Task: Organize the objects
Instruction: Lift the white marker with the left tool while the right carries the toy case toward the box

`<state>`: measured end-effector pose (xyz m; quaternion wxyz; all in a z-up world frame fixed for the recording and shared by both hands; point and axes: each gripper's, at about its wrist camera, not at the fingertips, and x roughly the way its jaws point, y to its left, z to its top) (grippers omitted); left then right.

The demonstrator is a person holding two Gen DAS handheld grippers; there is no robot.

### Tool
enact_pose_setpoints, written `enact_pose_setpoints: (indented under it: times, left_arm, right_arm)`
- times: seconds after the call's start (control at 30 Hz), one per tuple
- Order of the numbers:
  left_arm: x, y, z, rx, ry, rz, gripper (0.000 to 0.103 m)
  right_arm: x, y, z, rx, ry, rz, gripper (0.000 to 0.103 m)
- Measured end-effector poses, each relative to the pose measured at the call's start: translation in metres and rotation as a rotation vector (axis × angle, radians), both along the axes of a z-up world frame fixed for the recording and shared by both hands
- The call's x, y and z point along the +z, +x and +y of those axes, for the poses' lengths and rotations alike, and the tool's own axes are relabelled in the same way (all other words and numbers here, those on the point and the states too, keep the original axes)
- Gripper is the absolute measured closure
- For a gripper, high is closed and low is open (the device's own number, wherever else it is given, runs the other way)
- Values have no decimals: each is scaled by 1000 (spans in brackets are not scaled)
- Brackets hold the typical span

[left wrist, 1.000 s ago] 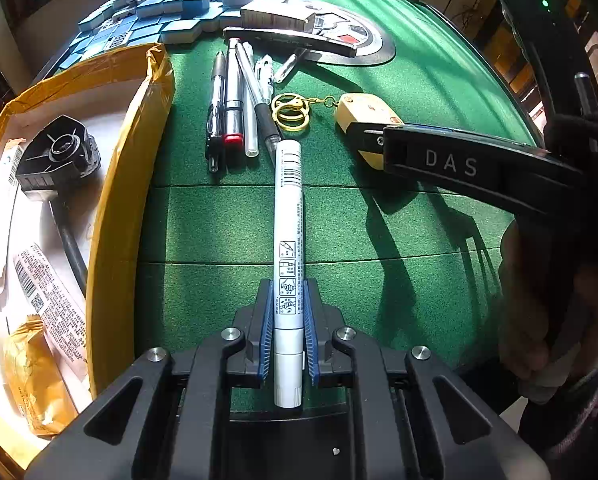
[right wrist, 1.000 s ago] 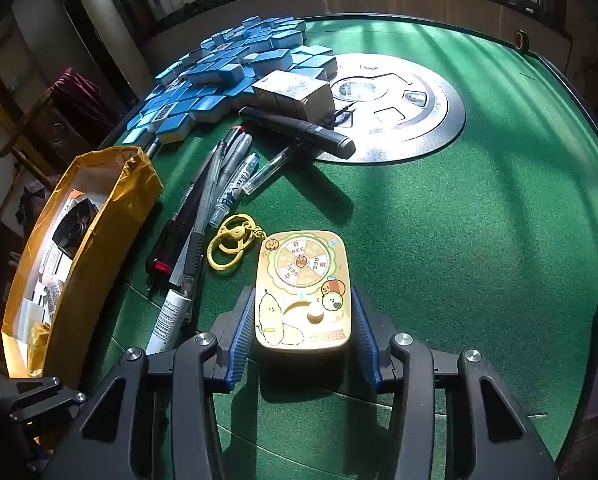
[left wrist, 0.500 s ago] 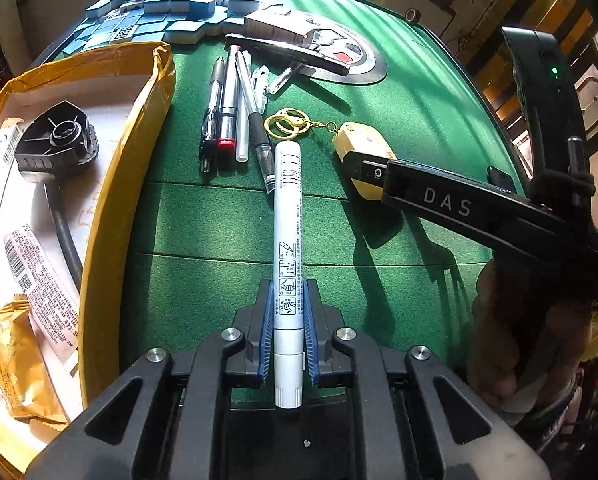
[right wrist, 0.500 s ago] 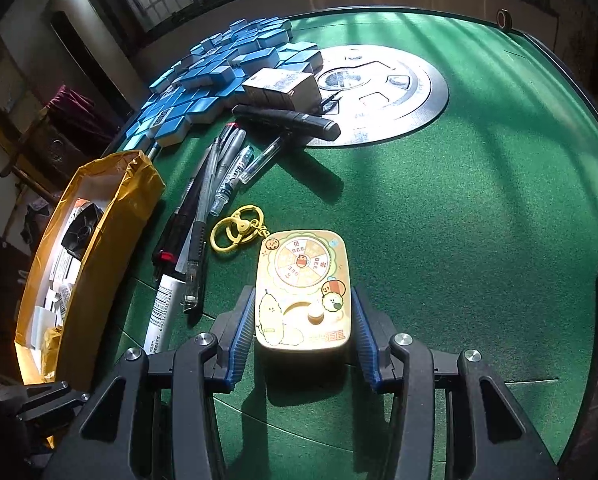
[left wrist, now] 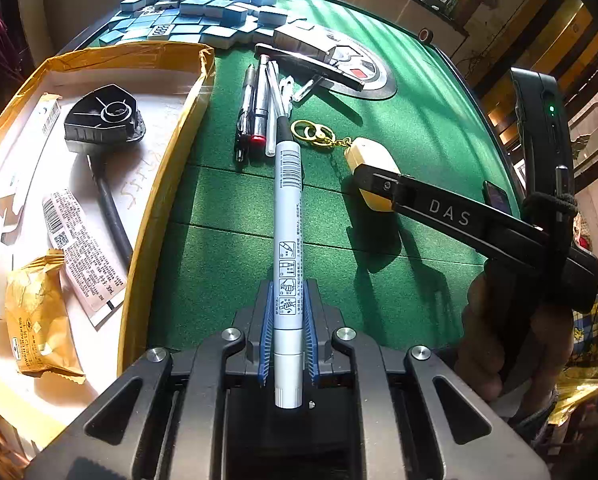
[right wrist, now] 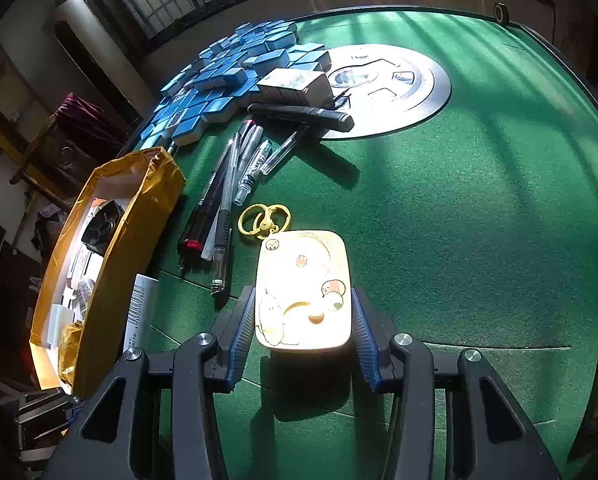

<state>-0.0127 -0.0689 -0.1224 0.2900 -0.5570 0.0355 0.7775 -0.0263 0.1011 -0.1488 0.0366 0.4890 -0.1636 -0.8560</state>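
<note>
A right gripper (right wrist: pixel 303 320) with black arms and blue ribbed pads clamps a sunlit, cream-yellow rectangular toy case with cartoon stickers (right wrist: pixel 302 288) above a green felt table (right wrist: pixel 479 240), its yellow double-ring keychain clasp (right wrist: pixel 264 219) trailing onto the felt. Just left of the case lies a loose row of pens and markers (right wrist: pixel 223 204), and beyond them a long black pen-shaped tool (right wrist: pixel 301 114), a small white carton (right wrist: pixel 295 84) and a heap of blue-backed mahjong tiles (right wrist: pixel 227 76) beside the table's round silver centre plate (right wrist: pixel 395 84). At far left stands an open box wrapped in yellow-brown tape (right wrist: pixel 111 256), a white barcoded marker (right wrist: pixel 139 316) showing against its near wall.
</note>
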Motion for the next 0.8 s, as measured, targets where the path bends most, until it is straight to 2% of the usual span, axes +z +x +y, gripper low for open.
enact_pose_setpoints:
  times: [0.37, 0.6, 0.8]
  left_arm:
    - [11, 2, -10, 12, 43, -6, 91]
    - [32, -4, -22, 30, 100, 13, 91]
    - [48, -14, -36, 54, 140, 32, 91]
  right_arm:
    - [9, 4, -4, -11, -4, 20, 62]
    - [25, 6, -8, -33, -26, 64, 62]
    - [41, 7, -22, -5, -29, 99, 62]
